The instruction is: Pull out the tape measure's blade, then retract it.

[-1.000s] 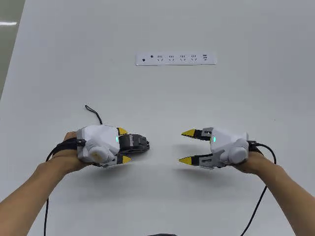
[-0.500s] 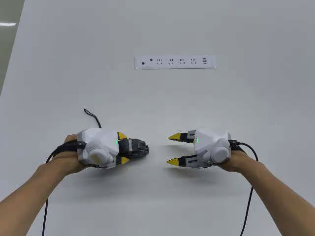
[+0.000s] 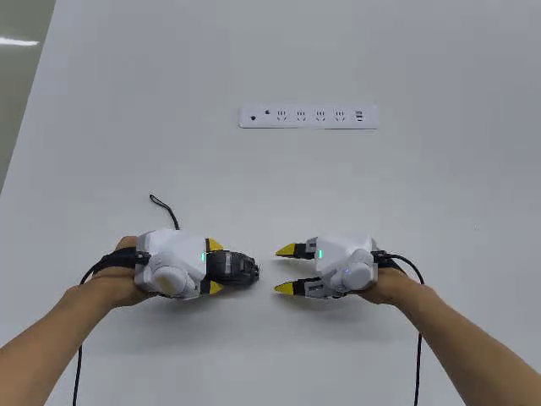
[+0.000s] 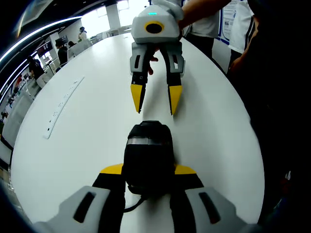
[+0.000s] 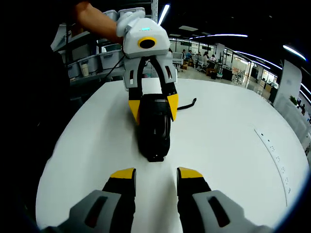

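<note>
The tape measure (image 3: 235,266) lies on the surface (image 3: 406,194), between the two jaws of the left tongs (image 3: 213,267). The right tongs (image 3: 284,269) are just to its right, pointing at it, near but apart. The power strip (image 3: 308,116) lies well behind them. A cord (image 3: 163,205) lies behind the left tongs.

tape measure (image 3: 235,266): compact black case, grey band across the top near the front, blade wound in. Lying on the white worktop (image 3: 270,186), clamped by its sides between the yellow-tipped jaws of the left hand-held gripper (image 3: 213,267), front half sticking out past the tips. Thin black cord (image 3: 162,207) trails from its back end across the worktop
</note>
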The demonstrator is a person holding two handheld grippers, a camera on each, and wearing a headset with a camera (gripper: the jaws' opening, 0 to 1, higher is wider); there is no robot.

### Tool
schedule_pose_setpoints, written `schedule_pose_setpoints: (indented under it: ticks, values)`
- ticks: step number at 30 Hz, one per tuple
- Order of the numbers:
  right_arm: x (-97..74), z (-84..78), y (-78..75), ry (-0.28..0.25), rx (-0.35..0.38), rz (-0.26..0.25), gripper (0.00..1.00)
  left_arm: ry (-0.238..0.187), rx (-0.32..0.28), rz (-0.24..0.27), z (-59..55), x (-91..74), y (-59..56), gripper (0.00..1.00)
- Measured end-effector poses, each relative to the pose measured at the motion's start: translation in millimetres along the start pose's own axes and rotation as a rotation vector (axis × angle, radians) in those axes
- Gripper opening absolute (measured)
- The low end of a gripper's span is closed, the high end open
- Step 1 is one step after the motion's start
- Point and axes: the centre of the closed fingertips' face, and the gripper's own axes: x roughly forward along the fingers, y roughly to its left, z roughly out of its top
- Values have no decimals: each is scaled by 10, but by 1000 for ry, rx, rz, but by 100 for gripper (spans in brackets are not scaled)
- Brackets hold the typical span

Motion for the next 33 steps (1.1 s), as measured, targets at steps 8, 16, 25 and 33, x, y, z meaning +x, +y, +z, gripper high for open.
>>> schedule_pose_setpoints:
  ticks: [8,16,25,33]
  values:
    - [185,35,30,0,-4,11,26,5,-79,-38,-17,5,-88,29]
    - [267,23,-10,1,13,4,22,2,-44,-6,-17,-18,10,29]
    - [342,23,-18,2,9,16,17,4,-60,-15,-26,-25,27,28]
    - [337,18,-3,0,1,42,14,-4,-61,-13,-18,-16,14,28]
